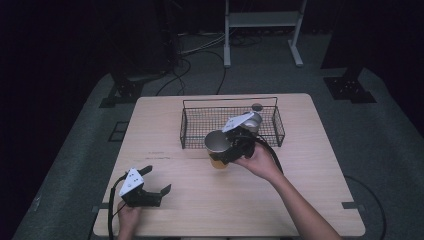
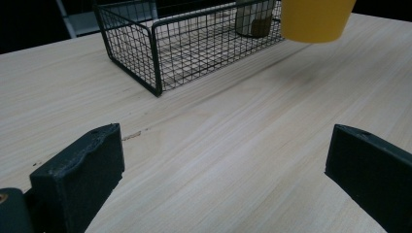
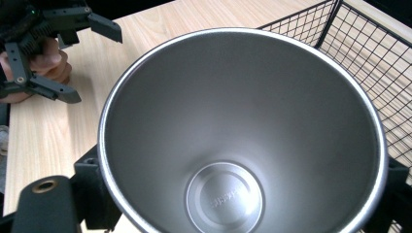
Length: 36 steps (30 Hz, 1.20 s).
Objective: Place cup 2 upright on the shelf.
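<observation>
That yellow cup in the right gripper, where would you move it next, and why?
Probably a short carry forward over the basket rim. The right gripper holds the cup upright, clear of the table, just in front of the basket, where another cup already stands. The left gripper rests open, far off.

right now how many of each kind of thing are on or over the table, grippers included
hand-held gripper: 2, left open, right shut on the yellow cup
yellow cup with a steel inside: 1, held
black wire basket: 1
steel cup in the basket: 1
total: 5
</observation>
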{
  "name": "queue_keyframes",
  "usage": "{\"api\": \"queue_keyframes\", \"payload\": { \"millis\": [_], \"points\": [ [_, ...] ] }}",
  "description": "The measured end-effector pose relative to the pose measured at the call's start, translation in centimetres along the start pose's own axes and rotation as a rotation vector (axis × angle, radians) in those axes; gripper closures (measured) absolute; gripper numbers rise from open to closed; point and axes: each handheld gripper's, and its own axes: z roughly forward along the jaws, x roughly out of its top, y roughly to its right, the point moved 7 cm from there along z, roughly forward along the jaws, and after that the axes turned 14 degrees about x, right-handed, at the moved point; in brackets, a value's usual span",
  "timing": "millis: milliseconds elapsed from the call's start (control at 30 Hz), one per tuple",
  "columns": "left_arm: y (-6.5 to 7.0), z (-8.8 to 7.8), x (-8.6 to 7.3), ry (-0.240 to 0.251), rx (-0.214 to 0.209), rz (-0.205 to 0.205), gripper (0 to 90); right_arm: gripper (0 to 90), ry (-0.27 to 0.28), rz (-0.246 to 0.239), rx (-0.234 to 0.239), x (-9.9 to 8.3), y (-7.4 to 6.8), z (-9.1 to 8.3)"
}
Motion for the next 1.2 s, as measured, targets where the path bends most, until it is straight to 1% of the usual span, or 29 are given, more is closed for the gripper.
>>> {"api": "queue_keyframes", "payload": {
  "millis": [133, 267, 400, 567, 700, 767, 800, 833, 933, 1000, 1067, 1200],
  "points": [
    [0.0, 0.0, 0.0, -0.002, 0.0, 0.001, 0.0, 13.5, 0.006, 0.007, 0.005, 0.5, 0.3, -0.3],
    [0.0, 0.0, 0.0, -0.002, -0.001, 0.001, 0.0, 13.5, 0.006, 0.01, -0.002, 1.1, 0.6, -0.5],
    [0.0, 0.0, 0.0, -0.003, -0.001, 0.001, 0.0, 13.5, 0.01, 0.015, 0.002, 2.0, 1.1, -0.6],
    [0.0, 0.0, 0.0, -0.003, -0.002, 0.001, 0.0, 13.5, 0.007, 0.011, 0.0, 3.1, 1.6, -0.9],
    [0.1, 0.0, 0.0, -0.002, -0.002, -0.001, 0.0, 13.5, 0.022, 0.021, 0.009, 3.6, 2.1, -1.1],
    [0.1, 0.0, 0.0, -0.003, -0.003, 0.0, 0.0, 13.5, 0.023, 0.031, 0.0, 3.8, 2.6, -1.3],
    [0.1, 0.0, 0.0, -0.003, -0.003, 0.0, 0.0, 13.5, 0.023, 0.031, 0.0, 3.8, 2.6, -1.3],
    [0.1, 0.0, 0.0, -0.003, -0.001, -0.001, 0.0, 13.5, 0.027, 0.041, 0.006, 4.0, 2.9, -1.4],
    [0.1, 0.0, 0.0, -0.003, -0.002, 0.0, 0.0, 13.4, 0.027, 0.042, -0.001, 4.1, 3.3, -1.4],
    [0.1, 0.0, 0.0, -0.003, -0.003, -0.002, 0.0, 13.4, 0.028, 0.047, -0.009, 4.6, 3.8, -1.5],
    [0.1, 0.0, 0.0, -0.003, -0.003, -0.002, 0.0, 13.4, 0.027, 0.056, -0.004, 4.8, 4.1, -1.5],
    [0.1, 0.0, 0.0, -0.003, -0.003, -0.005, 0.0, 13.4, 0.035, 0.065, -0.019, 5.5, 4.8, -1.7]
  ]
}}
